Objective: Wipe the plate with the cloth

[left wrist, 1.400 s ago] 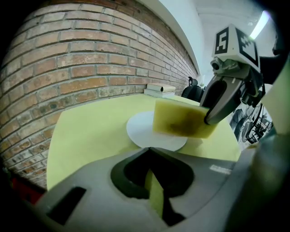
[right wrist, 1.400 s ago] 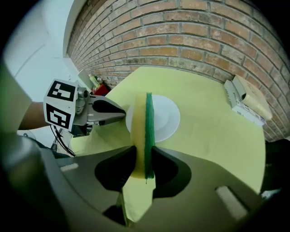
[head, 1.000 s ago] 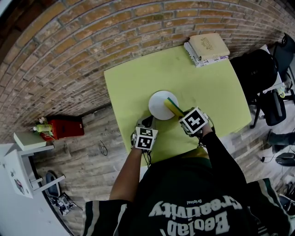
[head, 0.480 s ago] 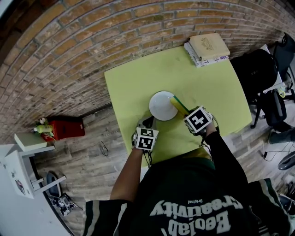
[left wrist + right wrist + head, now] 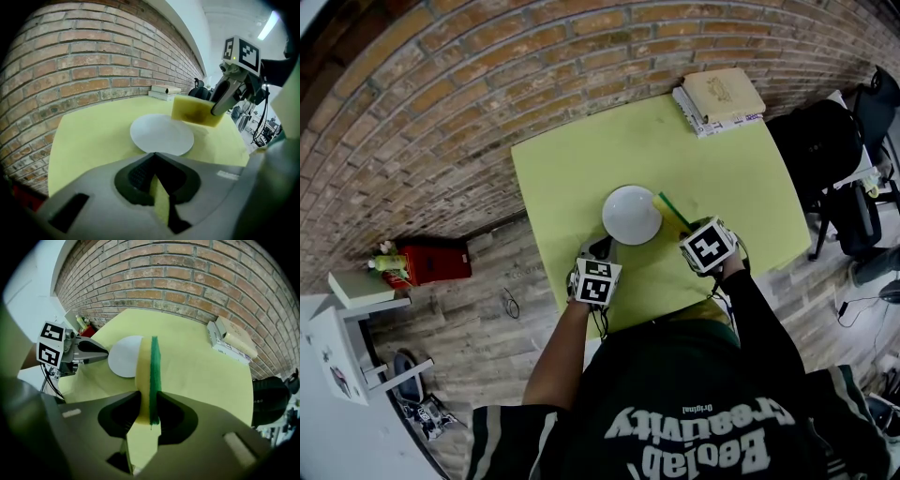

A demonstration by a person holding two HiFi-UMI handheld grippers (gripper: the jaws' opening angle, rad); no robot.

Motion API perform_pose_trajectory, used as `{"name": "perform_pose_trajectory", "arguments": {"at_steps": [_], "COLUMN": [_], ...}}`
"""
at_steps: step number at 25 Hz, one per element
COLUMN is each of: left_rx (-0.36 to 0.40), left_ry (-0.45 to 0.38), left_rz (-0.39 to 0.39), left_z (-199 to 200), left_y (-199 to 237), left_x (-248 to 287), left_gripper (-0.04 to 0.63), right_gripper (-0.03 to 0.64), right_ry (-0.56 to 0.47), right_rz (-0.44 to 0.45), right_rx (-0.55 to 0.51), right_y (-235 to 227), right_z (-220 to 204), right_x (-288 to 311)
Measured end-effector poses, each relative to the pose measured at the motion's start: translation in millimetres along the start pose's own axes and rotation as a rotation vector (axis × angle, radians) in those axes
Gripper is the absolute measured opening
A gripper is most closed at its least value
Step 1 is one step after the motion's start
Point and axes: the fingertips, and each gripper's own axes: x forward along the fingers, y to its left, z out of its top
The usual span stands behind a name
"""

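A white plate point(image 5: 631, 214) point(image 5: 161, 135) point(image 5: 124, 363) lies near the front middle of the yellow-green table point(image 5: 572, 164). My right gripper point(image 5: 685, 226) point(image 5: 149, 399) is shut on a yellow sponge with a green face point(image 5: 673, 209) point(image 5: 149, 371) point(image 5: 197, 111), held on edge just right of the plate and off it. My left gripper point(image 5: 602, 247) point(image 5: 153, 157) point(image 5: 101, 352) has its jaws shut together, tips at the plate's near-left rim. Whether they touch the rim I cannot tell.
A stack of books point(image 5: 722, 97) point(image 5: 232, 341) lies at the table's far right corner against the brick wall. A red box point(image 5: 431, 258) sits on the floor to the left. A black chair with a bag point(image 5: 825, 141) stands at the right.
The right gripper has drawn the sponge rightwards off the plate's right side to the table beside it. The left gripper and the plate have stayed put.
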Motion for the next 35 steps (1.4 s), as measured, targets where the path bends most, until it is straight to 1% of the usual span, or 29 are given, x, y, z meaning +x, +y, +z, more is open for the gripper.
{"name": "perform_pose_trajectory", "arguments": {"at_steps": [2,4,9,13,15,17,20,22,27,30,32,35], "left_rx": [-0.002,-0.004,-0.009,-0.006,-0.022,-0.054,-0.099,-0.125,-0.142,-0.178,-0.200,-0.204], "left_ry": [0.001,0.002,0.002,-0.016,-0.016,0.021,0.065,0.064,0.058,0.060,0.057,0.056], "left_rz": [0.001,0.005,0.021,0.039,0.046,0.048,0.058,0.071,0.094,0.120,0.122,0.119], "left_z": [0,0,0,3,3,-3,-12,-14,-13,-14,-14,-14], "left_y": [1,0,2,5,6,2,-2,-5,-12,-14,-13,-14], "left_x": [0,0,1,1,-1,-5,-9,-9,-9,-6,-6,-5], "left_gripper": [0.008,0.008,0.008,0.008,0.008,0.008,0.008,0.008,0.008,0.009,0.009,0.009], "right_gripper": [0.121,0.121,0.121,0.121,0.121,0.121,0.121,0.121,0.121,0.121,0.121,0.121], "right_ry": [-0.015,-0.026,-0.045,-0.032,-0.023,-0.026,-0.024,-0.016,-0.003,0.009,0.008,-0.002], "right_rz": [0.007,0.032,0.137,0.199,0.226,0.250,0.265,0.277,0.284,0.292,0.291,0.287], "right_rx": [-0.038,-0.064,-0.133,-0.198,-0.220,-0.231,-0.245,-0.245,-0.273,-0.278,-0.290,-0.302], "right_y": [6,16,53,76,84,89,89,91,98,97,95,94], "right_z": [5,9,19,21,23,25,28,28,23,19,18,18], "right_x": [-1,-1,1,6,6,5,5,5,10,13,15,17]}}
